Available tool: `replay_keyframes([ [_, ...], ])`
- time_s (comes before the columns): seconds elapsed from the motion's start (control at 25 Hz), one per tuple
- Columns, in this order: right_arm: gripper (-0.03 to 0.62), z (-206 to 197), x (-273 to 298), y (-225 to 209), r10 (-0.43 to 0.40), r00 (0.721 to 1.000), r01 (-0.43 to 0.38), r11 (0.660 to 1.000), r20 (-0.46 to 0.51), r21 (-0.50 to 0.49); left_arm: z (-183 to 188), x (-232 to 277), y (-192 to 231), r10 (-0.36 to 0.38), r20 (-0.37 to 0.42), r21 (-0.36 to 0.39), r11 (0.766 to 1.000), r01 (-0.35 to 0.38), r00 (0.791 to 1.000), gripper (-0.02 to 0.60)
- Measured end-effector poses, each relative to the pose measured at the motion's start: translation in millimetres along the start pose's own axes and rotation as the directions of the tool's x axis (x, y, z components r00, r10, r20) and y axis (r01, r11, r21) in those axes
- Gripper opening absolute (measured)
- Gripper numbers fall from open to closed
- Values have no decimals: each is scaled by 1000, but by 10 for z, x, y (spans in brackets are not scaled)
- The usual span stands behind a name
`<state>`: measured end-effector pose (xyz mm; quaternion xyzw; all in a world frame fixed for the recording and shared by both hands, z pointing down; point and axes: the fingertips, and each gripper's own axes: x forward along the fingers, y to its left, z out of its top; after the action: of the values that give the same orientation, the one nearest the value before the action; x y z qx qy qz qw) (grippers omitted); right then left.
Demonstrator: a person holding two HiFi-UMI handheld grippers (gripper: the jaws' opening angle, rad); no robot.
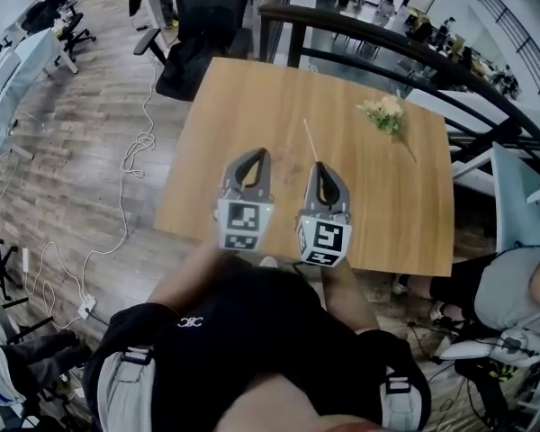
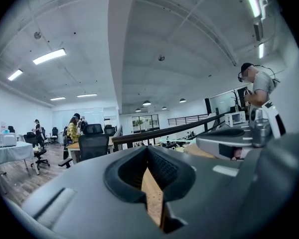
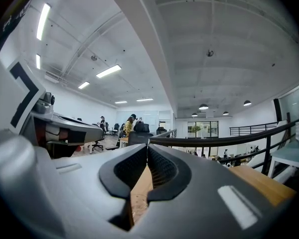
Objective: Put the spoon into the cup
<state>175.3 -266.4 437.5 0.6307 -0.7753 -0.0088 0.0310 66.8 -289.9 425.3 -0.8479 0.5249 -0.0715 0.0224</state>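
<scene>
Head view, thin pale stick (image 1: 310, 140) lying flat on wooden table (image 1: 225, 133)

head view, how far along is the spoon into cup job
Done: nothing that shows. In hand: nothing. The left gripper and right gripper hang over the table, jaws closed on nothing. Left: everything. A thin pale stick lies just ahead of the right gripper, possibly the spoon. No cup is in view, only a small flower bunch.
</scene>
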Motion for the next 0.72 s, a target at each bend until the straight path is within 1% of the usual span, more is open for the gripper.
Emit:
replay_keyframes([
  [0.16, 9, -77, 99, -25, 4, 1000, -3, 1000, -26, 11, -30, 109, 63, -3, -9, 2, 1000, 3, 1000, 12],
  [0.4, 9, -234, 191, 3, -23, 997, 24, 1000, -73, 16, -110, 257, 190, -28, -25, -3, 1000, 28, 999, 12],
  [0.56, 9, -306, 245, 79, -24, 995, 24, 1000, -101, 5, -197, 354, 220, -50, -38, -34, 998, 49, 998, 12],
  [0.72, 9, -442, 277, 117, -23, 988, 24, 1000, -151, 4, -319, 446, 190, -77, -61, -54, 996, 74, 995, 12],
])
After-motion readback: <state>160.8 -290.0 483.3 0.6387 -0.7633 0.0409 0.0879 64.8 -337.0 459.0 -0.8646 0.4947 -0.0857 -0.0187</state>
